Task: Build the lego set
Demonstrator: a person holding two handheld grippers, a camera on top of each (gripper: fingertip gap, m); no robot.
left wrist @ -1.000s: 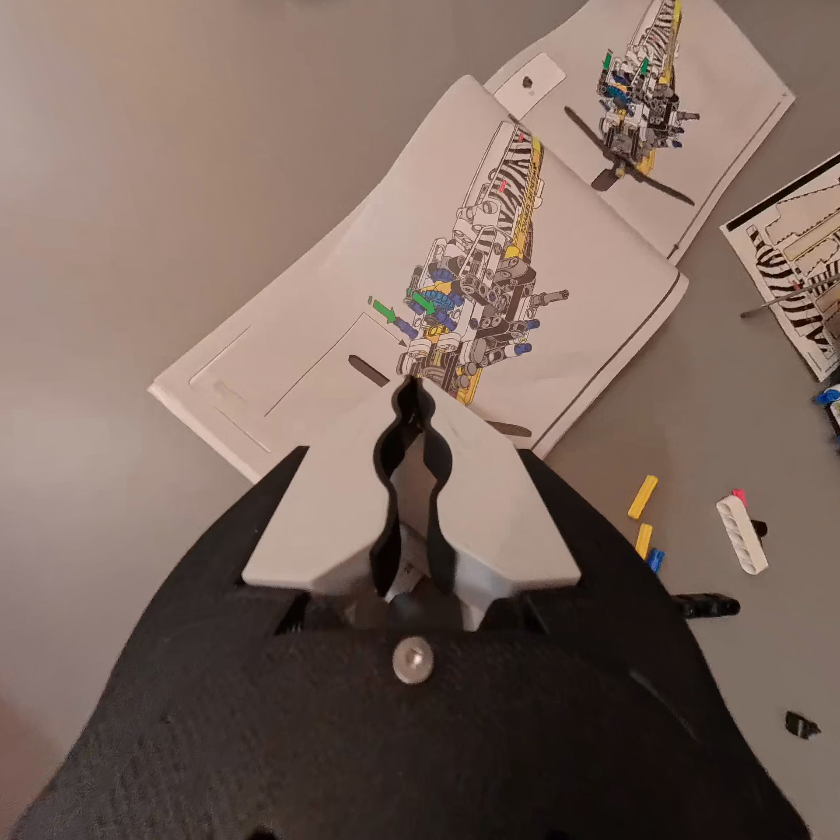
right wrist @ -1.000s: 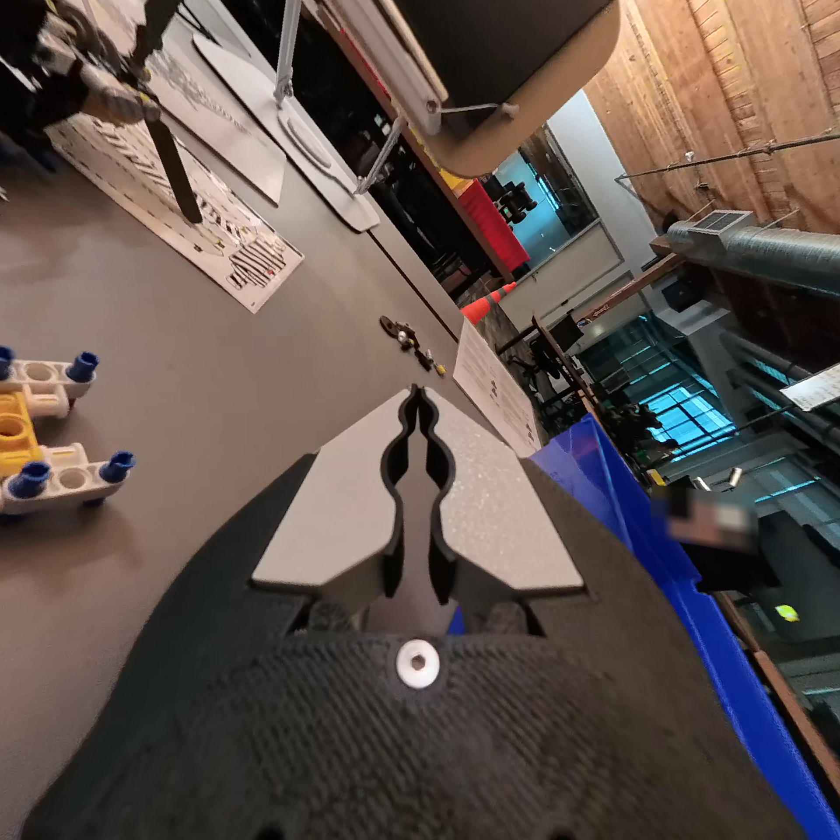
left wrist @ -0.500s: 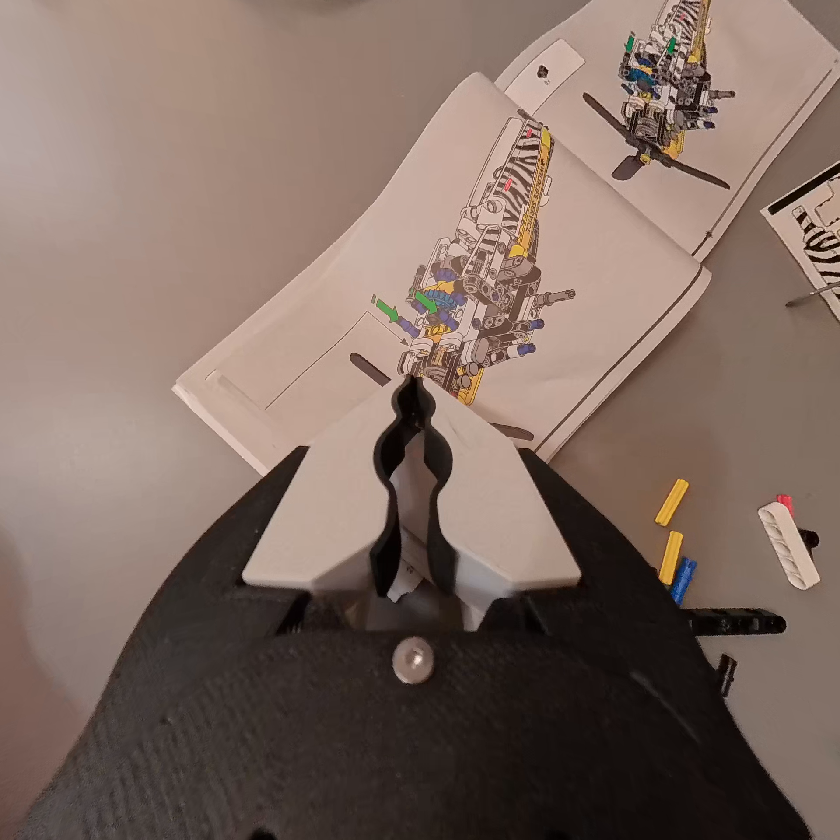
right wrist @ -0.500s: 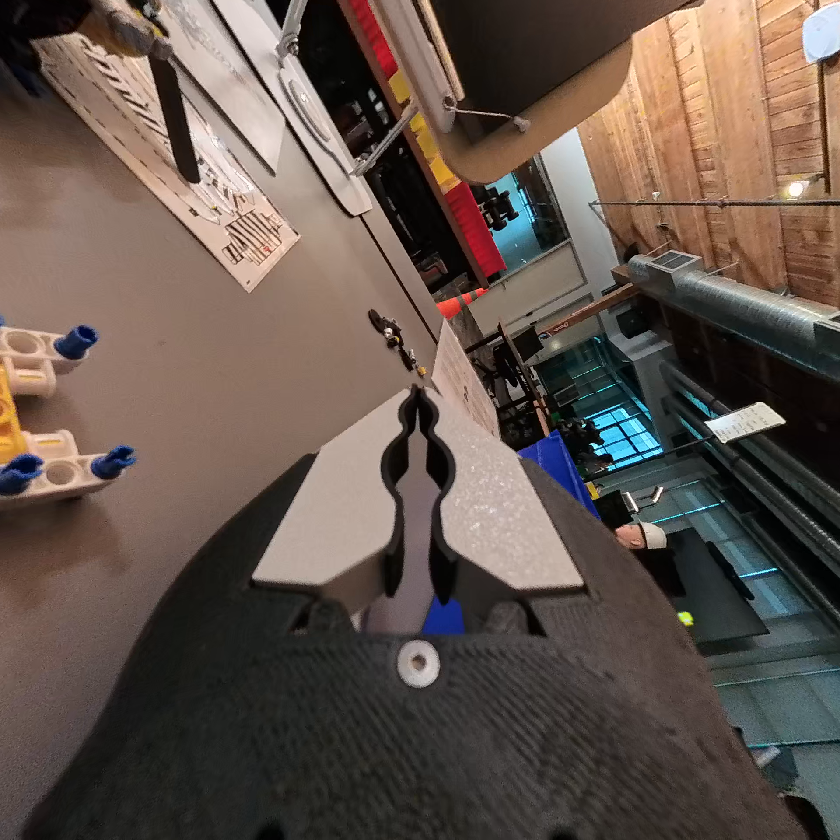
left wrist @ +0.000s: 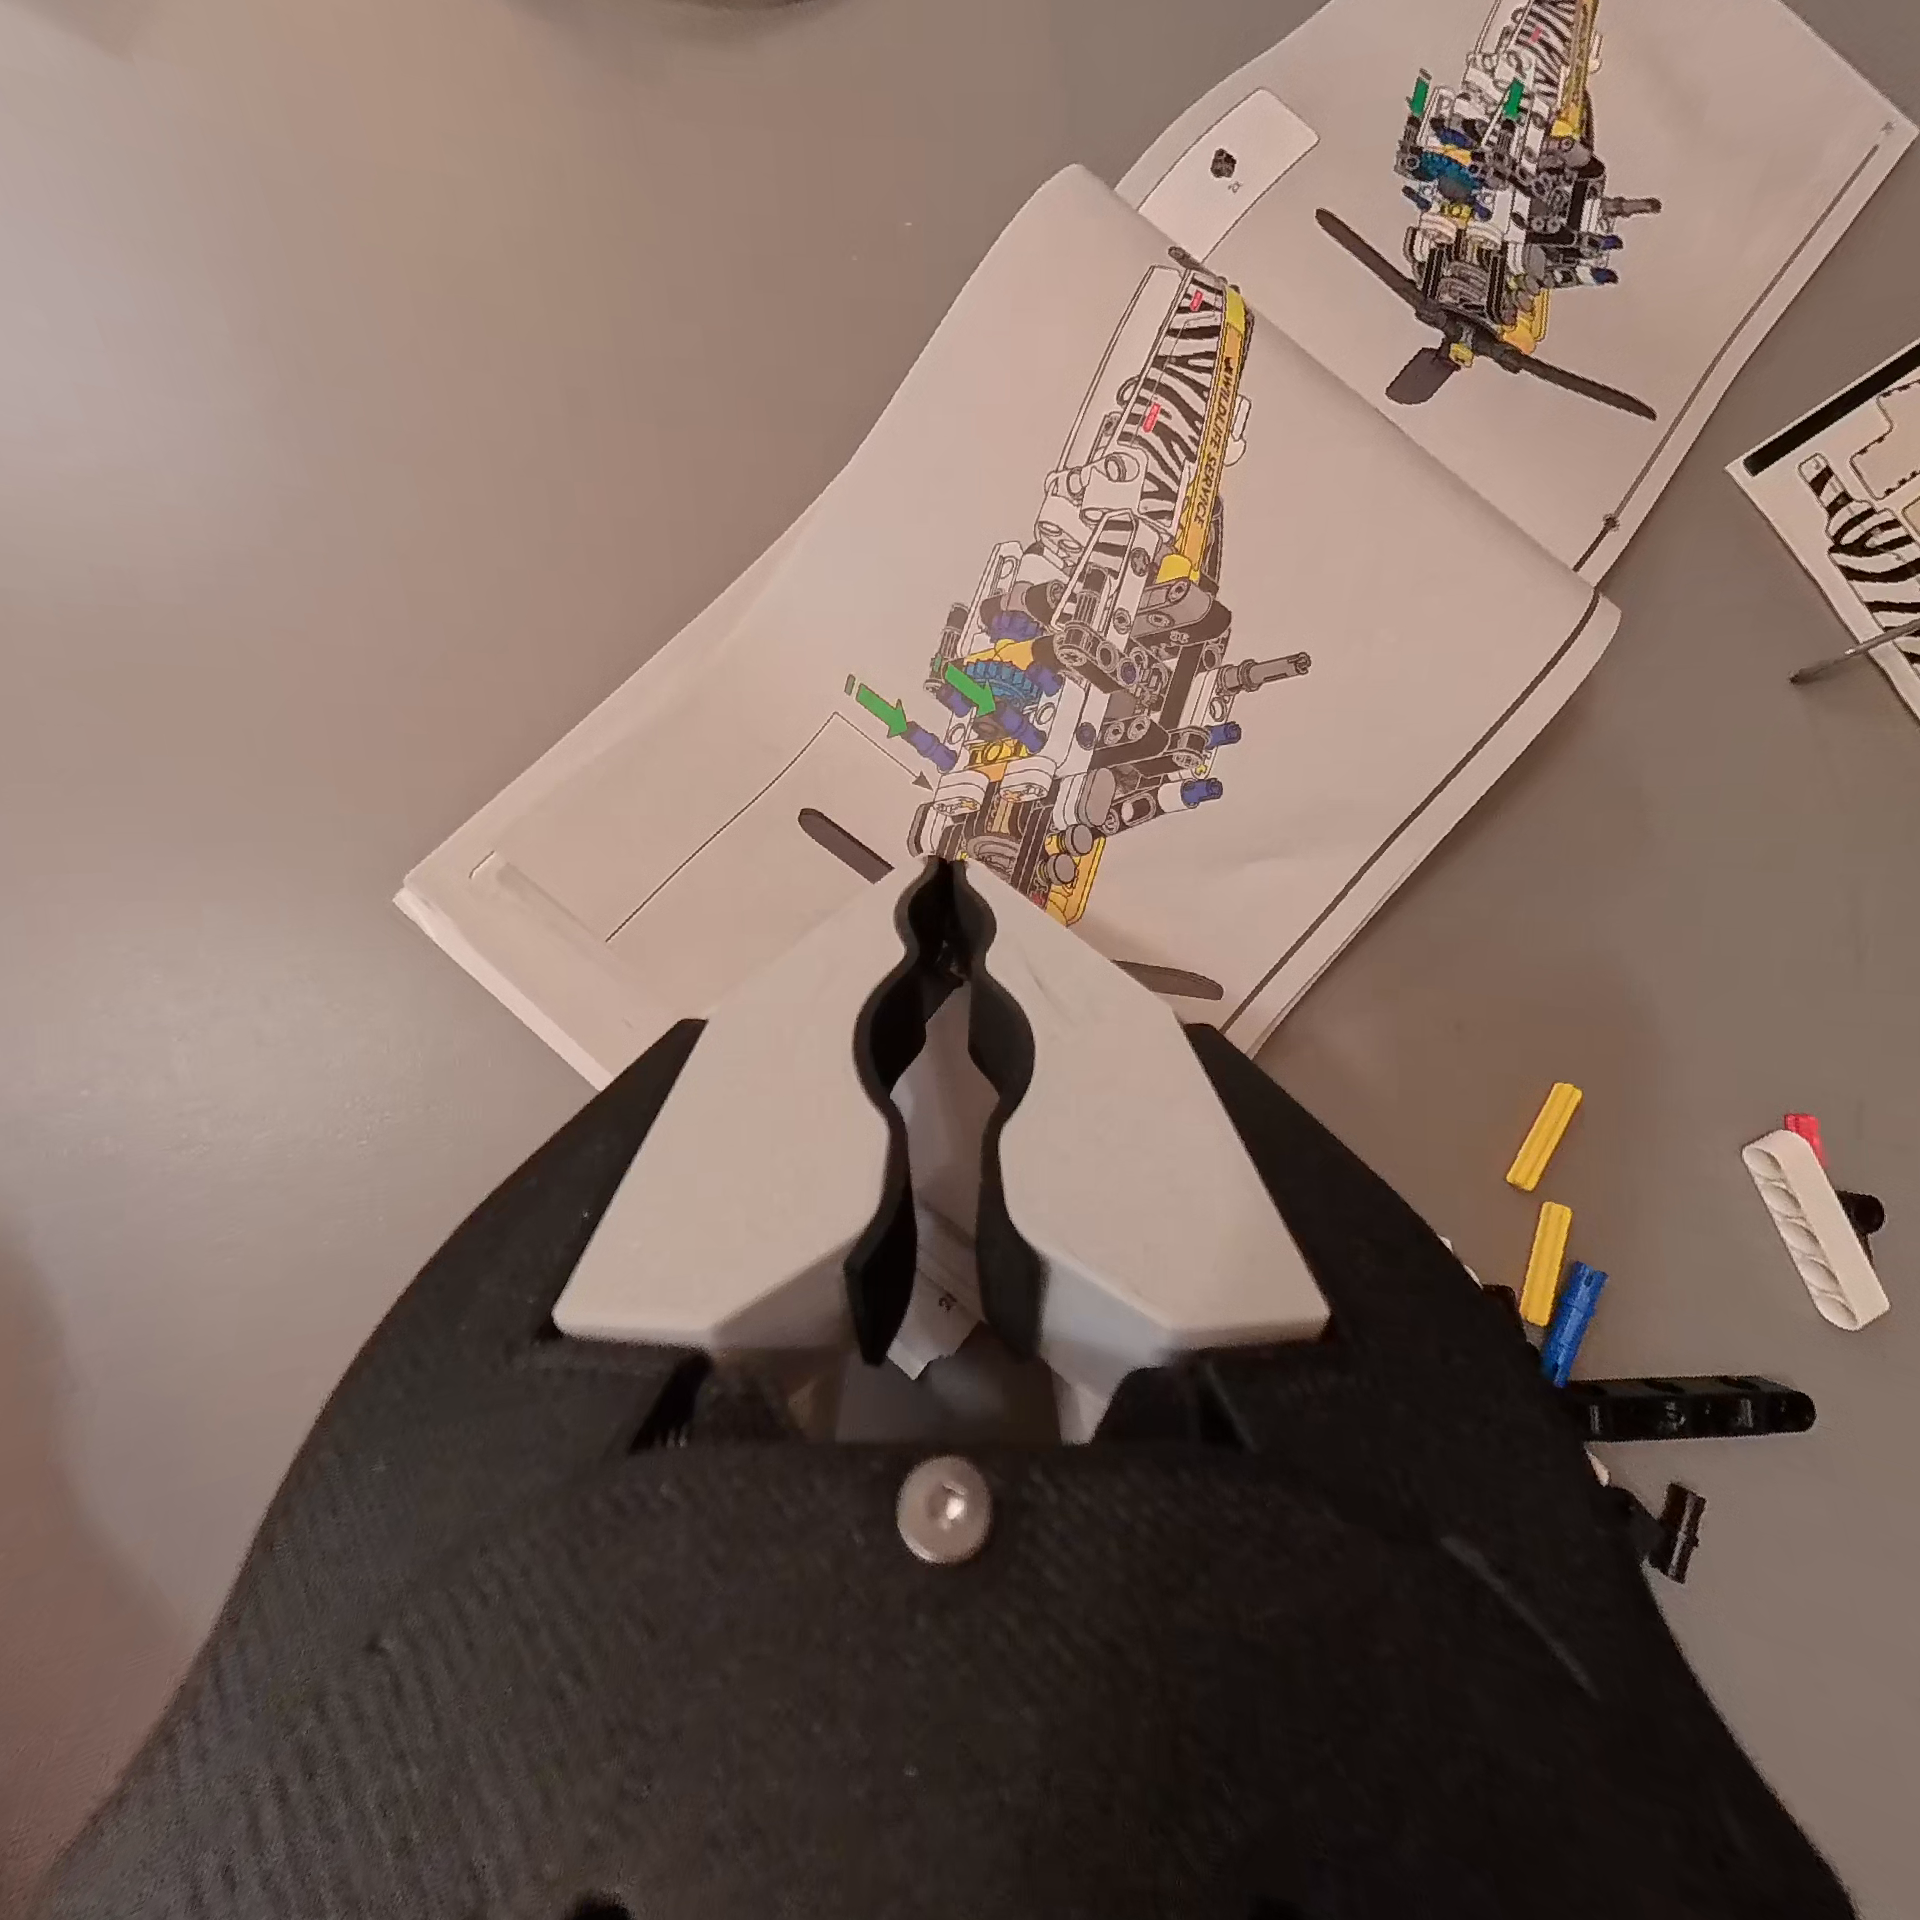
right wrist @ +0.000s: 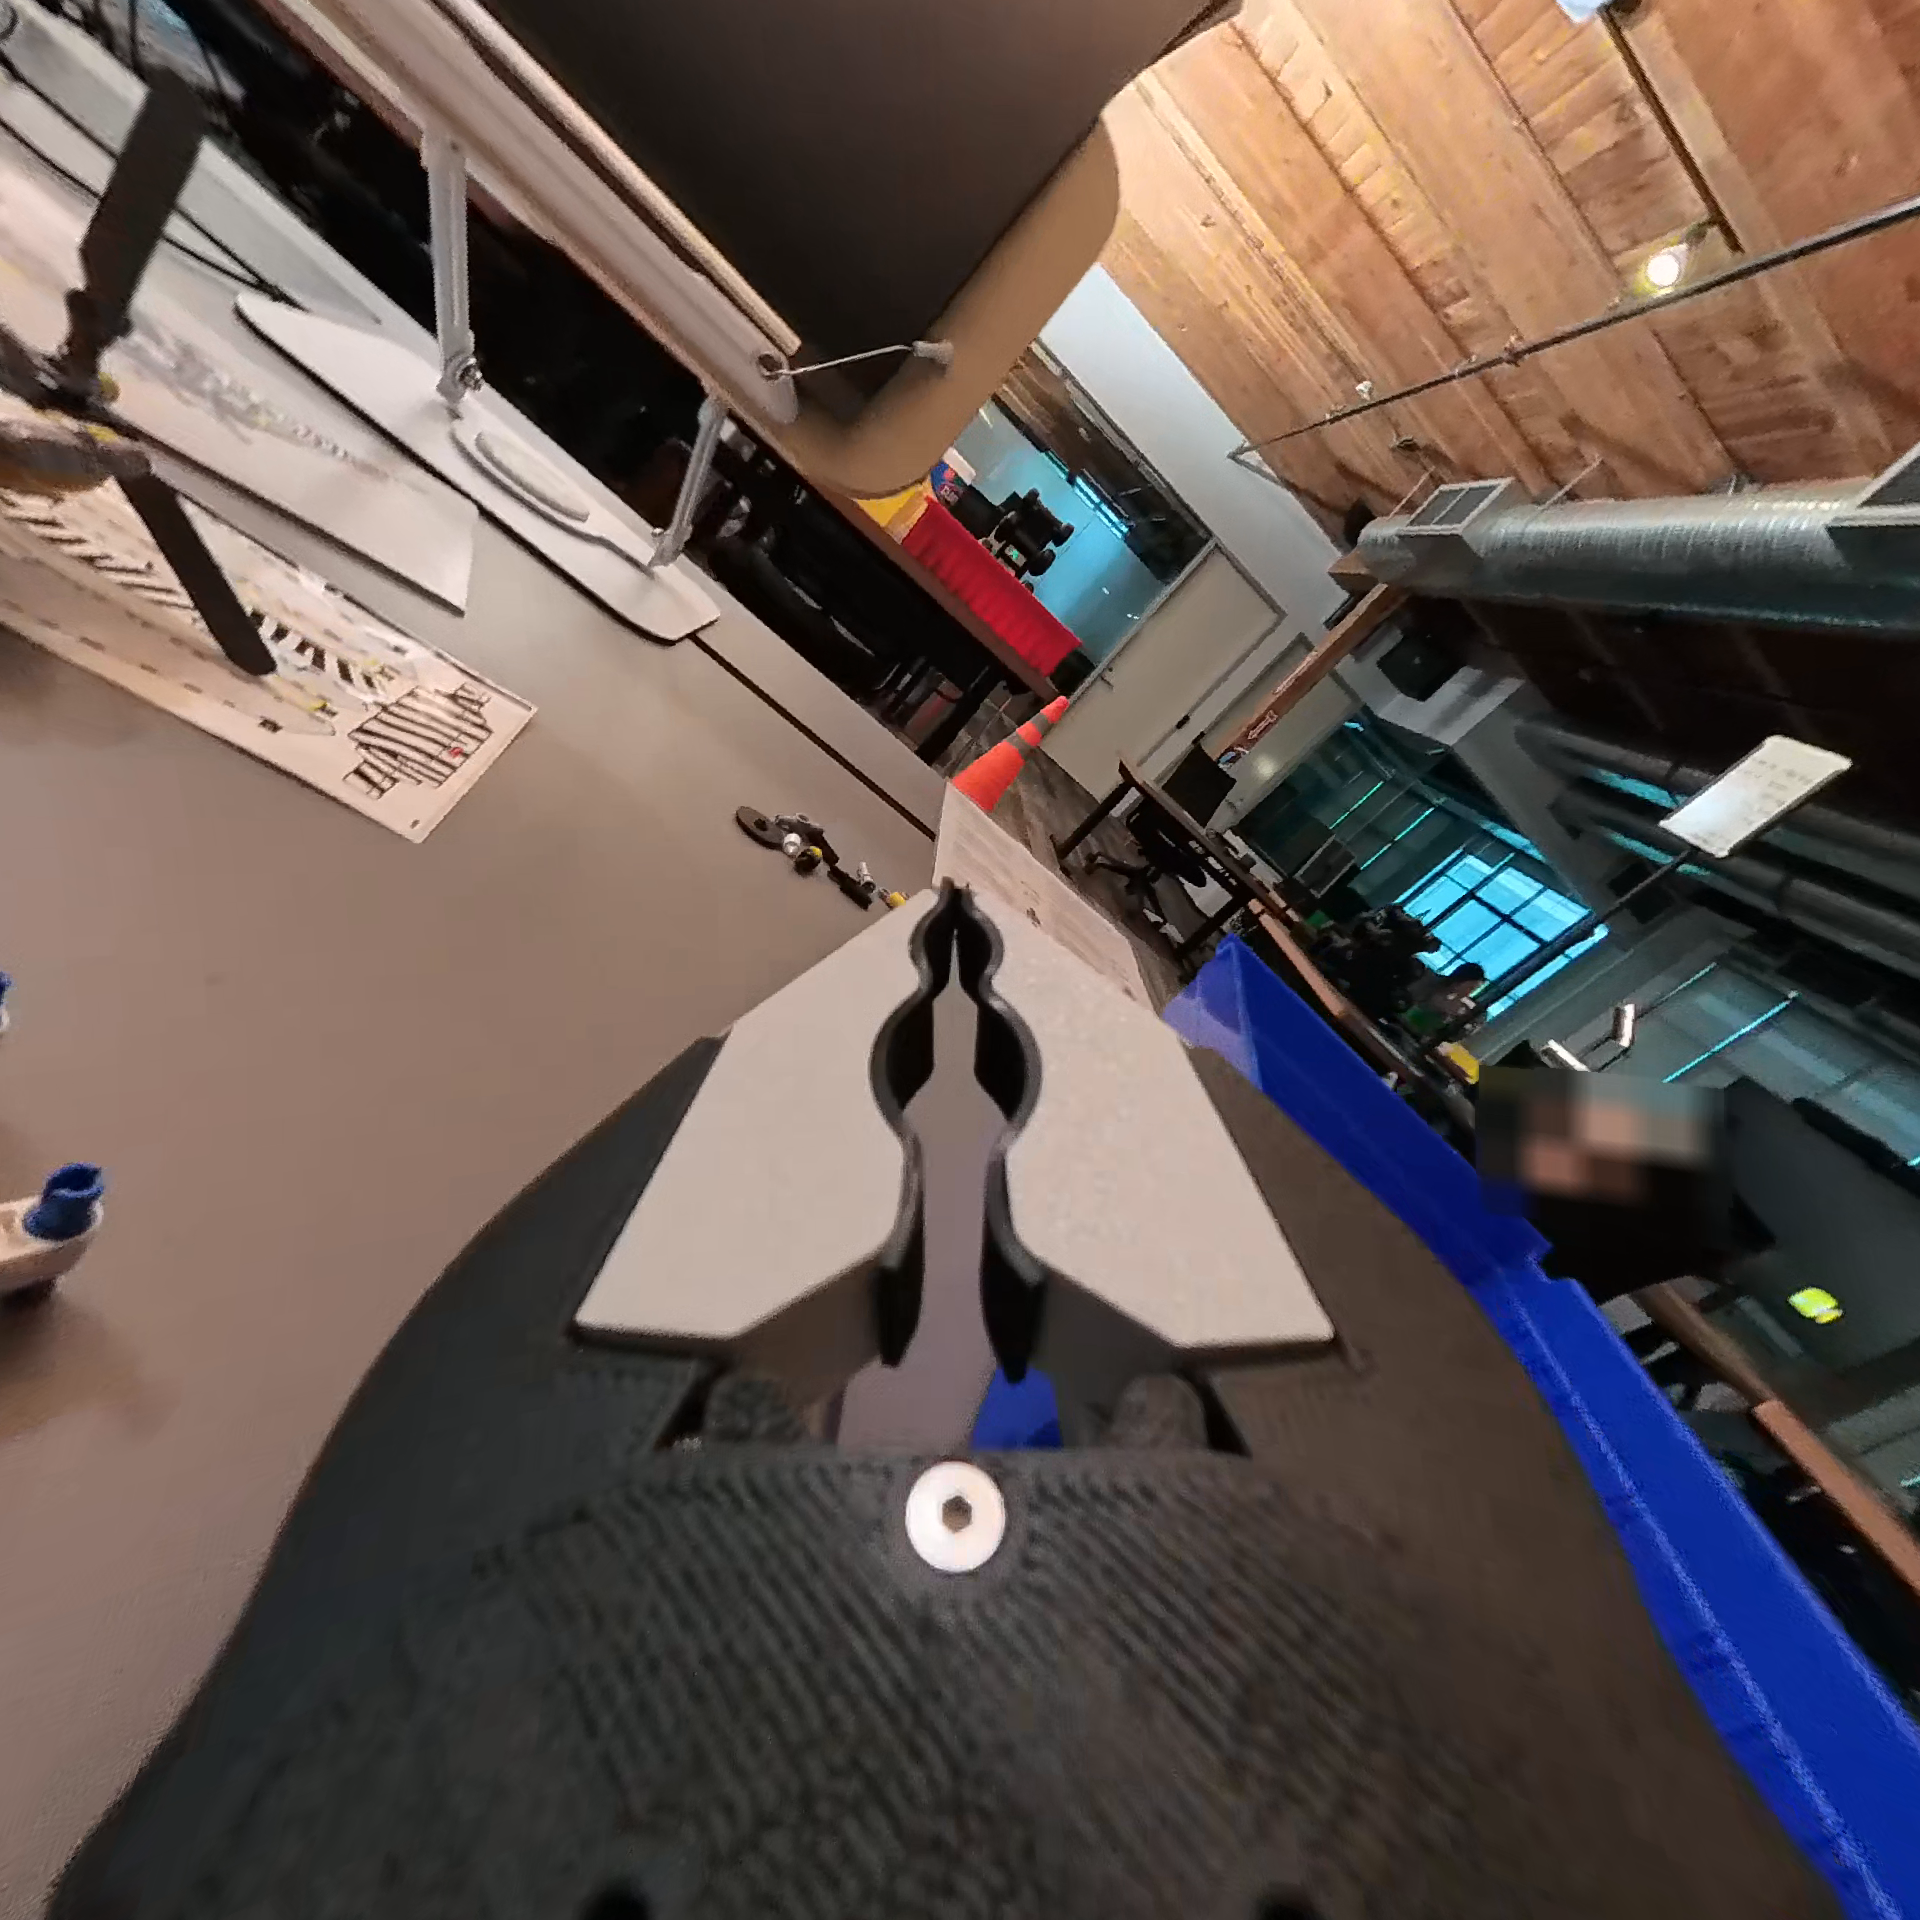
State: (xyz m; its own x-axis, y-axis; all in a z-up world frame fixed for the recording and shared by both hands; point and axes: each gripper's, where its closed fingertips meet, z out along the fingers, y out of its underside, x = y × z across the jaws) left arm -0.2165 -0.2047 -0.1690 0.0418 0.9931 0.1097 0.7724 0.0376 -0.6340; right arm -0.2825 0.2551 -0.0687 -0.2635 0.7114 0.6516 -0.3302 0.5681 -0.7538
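In the left wrist view my left gripper (left wrist: 941,875) is shut, its tips hovering over the lower edge of the open instruction booklet (left wrist: 1039,582) on the grey table. I see nothing clearly held in it. Loose pieces lie to its right: two yellow axles (left wrist: 1545,1135), a blue pin (left wrist: 1571,1311), a white beam (left wrist: 1813,1231) and a black beam (left wrist: 1694,1411). In the right wrist view my right gripper (right wrist: 951,896) is shut and empty above the table. A white piece with a blue pin (right wrist: 52,1221) shows at the left edge.
A sticker sheet (left wrist: 1860,520) lies at the right edge; it also shows in the right wrist view (right wrist: 312,717), with a black propeller blade (right wrist: 197,561) over it. A blue bin (right wrist: 1455,1247) stands right. Small parts (right wrist: 800,836) lie near the table's far edge, by a monitor base (right wrist: 582,499). The left gripper's tips are roughly 50 cm from the right gripper's. The blue pin (left wrist: 1571,1311) is closer to my left gripper, around 15 cm from its tips; the right tips are 40 cm off. Measured from the fingertips, the black beam (left wrist: 1694,1411) is 15 cm or so from the left gripper and 40 cm from the right.
The left gripper has drifted left, so booklet and loose pieces sit further right in view. The right gripper has swung right; the white and yellow assembly has almost left its view.
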